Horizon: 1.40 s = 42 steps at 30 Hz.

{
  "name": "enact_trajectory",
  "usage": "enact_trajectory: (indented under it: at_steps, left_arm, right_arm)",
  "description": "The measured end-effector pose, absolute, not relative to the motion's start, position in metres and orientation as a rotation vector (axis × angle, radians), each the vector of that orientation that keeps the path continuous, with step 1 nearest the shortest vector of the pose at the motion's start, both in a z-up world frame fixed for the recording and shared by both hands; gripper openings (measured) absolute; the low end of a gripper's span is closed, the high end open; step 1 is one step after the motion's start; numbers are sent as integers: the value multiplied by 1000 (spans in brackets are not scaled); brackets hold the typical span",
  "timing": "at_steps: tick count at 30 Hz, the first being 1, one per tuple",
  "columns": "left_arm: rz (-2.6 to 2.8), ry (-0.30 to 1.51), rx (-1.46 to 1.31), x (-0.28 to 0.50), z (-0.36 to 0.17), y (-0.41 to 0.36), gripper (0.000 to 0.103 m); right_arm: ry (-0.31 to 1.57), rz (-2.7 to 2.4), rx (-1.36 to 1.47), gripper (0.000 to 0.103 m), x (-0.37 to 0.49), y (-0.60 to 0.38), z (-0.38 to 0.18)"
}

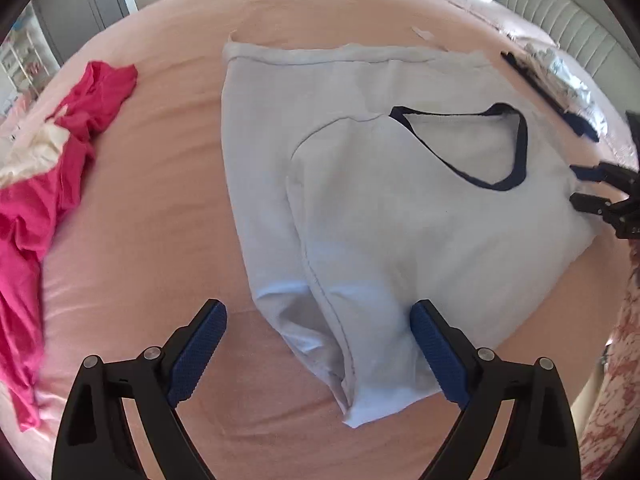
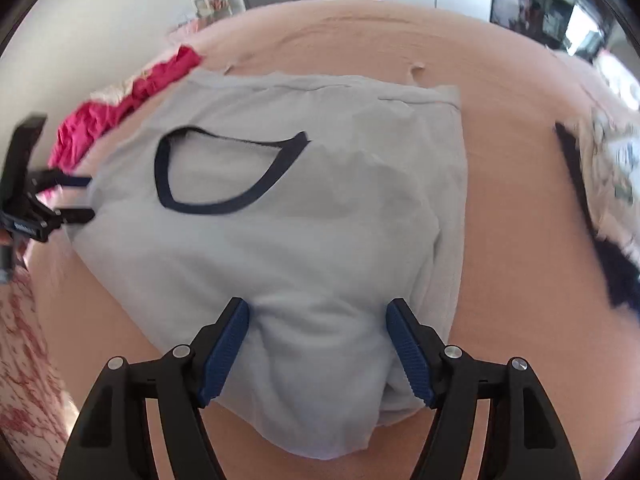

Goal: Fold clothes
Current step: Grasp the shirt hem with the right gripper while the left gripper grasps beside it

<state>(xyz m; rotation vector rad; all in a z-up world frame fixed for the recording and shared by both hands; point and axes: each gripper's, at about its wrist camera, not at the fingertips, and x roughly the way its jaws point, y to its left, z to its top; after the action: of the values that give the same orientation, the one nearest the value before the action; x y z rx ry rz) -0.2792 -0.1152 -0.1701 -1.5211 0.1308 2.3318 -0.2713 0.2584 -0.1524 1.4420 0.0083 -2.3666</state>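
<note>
A pale blue T-shirt point(image 1: 400, 216) with a navy collar point(image 1: 520, 148) lies on the pink bed, both sleeves folded in over its body. It also shows in the right wrist view point(image 2: 300, 240). My left gripper point(image 1: 318, 314) is open, its jaws standing either side of the shirt's folded left shoulder end, just above it. My right gripper point(image 2: 318, 312) is open over the shirt's right shoulder end, cloth lying between its jaws. Each gripper shows at the edge of the other's view, the right one point(image 1: 576, 188) and the left one point(image 2: 86, 198), both open.
A crumpled magenta garment point(image 1: 48, 184) with a cream piece lies left of the shirt. A patterned garment with dark trim point(image 2: 608, 184) lies to the right. Pink bedsheet point(image 1: 160, 200) surrounds the shirt. A padded headboard point(image 1: 560, 8) and cupboards stand beyond.
</note>
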Motion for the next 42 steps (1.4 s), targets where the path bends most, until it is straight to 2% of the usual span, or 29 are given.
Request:
enact_trajectory:
  at_steps: [4, 6, 10, 12, 15, 23, 24, 25, 26, 27, 28, 29, 32, 34, 35, 42]
  left_arm:
    - [2418, -47, -1416, -302, -156, -141, 94]
    - [2452, -140, -1385, -326, -153, -147, 94]
    - [2441, -354, -1423, -388, -166, -150, 93]
    - [2436, -397, -1439, -413, -174, -147, 93]
    - [2420, -402, -1458, -439, -180, -140, 93]
    - [2451, -234, -1426, -461, -187, -119, 89]
    - [2457, -217, -1421, -463, -187, -116, 87]
    - [2461, -198, -1416, -464, -186, -113, 83]
    - [2457, -184, -1413, -466, -185, -111, 70]
    - [2451, -172, -1412, -468, -184, -109, 43]
    - [2445, -160, -1411, -471, -184, -107, 32]
    - [2432, -162, -1425, -473, -184, -106, 28]
    - [2424, -144, -1428, -481, -184, -102, 28]
    - [2430, -162, -1396, -481, -174, -104, 11]
    - [2444, -159, -1364, -478, -166, -104, 9]
    - [2492, 52, -1079, -392, -84, -111, 9]
  right_arm:
    - [-355, -2397, 1372, 71, -278, 315, -131]
    - [-437, -2431, 1371, 71, -304, 329, -124]
    - [-341, -2518, 1437, 71, -375, 326, -124]
    - [-373, -2498, 1479, 71, -406, 327, -135]
    - [-401, -2471, 1520, 71, -441, 327, -148]
    - [-522, -2411, 1514, 70, -489, 329, -171]
    - [-540, -2401, 1502, 55, -492, 328, -172]
    - [-533, -2379, 1513, 32, -494, 323, -174]
    - [-523, -2356, 1526, 27, -496, 318, -175]
    - [-477, -2347, 1538, 23, -496, 311, -176]
    - [-442, -2346, 1535, 20, -495, 306, -176]
    - [-409, -2345, 1529, 20, -494, 301, -176]
    - [-390, -2360, 1516, 19, -496, 297, -176]
    - [-432, -2368, 1490, 8, -497, 299, -173]
    - [-443, -2377, 1455, 8, -494, 299, -166]
    - [-357, -2400, 1157, 7, -415, 301, -89]
